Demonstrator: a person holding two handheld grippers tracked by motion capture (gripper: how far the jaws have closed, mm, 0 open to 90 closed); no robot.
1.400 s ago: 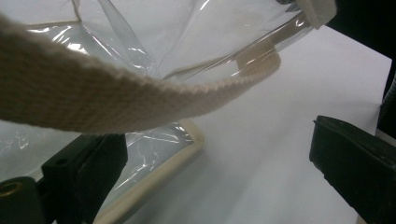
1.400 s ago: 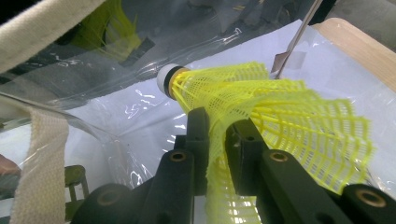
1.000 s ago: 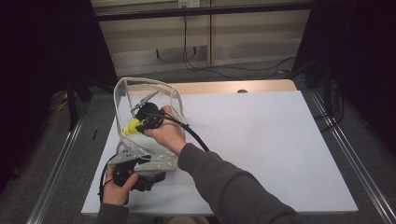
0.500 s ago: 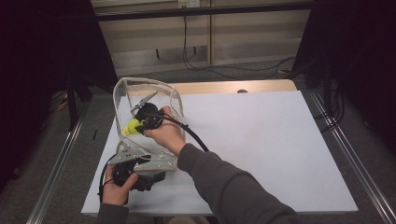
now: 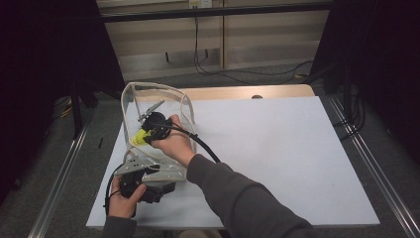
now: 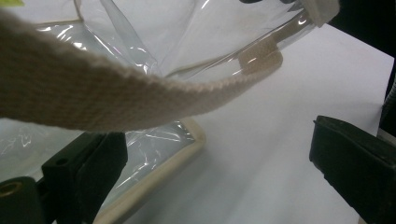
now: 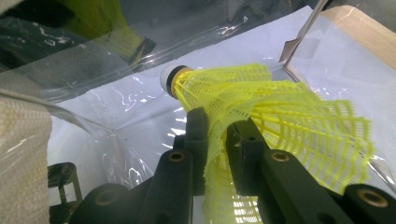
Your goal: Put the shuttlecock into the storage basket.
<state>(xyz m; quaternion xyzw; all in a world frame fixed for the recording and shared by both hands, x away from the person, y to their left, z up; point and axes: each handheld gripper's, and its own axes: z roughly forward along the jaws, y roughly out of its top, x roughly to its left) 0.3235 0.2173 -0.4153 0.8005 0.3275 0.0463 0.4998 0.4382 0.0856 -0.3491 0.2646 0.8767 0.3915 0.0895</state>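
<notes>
Two hand-held grippers at work. Right hand-held gripper: jaws pressed together on the yellow mesh skirt of a shuttlecock, pinching it near the cork end; skirt crumpled between the jaws. White cork tip points ahead, into the clear bag. In the high view the right hand-held gripper sits inside the bag's open mouth, shuttlecock held above the bag floor, not yet resting on it.

Left hand-held gripper: at the near left of the tabletop, by the bag's lower edge. In the left gripper view its jaws stand spread wide; the bag's woven strap passes across in front of them and the cream-trimmed bag edge lies by the left jaw. Whether that jaw touches the plastic cannot be told.

Change over the last second: very little. Right hand and shuttlecock sit in nearly the same spot within the bag as a second ago; left hand likewise unmoved. Reads as a pause at the point of release.

Judgement: placing the shuttlecock in the bag is nearly done. What remains is to open the right jaws and draw back without snagging the mesh or dragging the bag wall. The bag is not gripped, so it may shift on withdrawal.
</notes>
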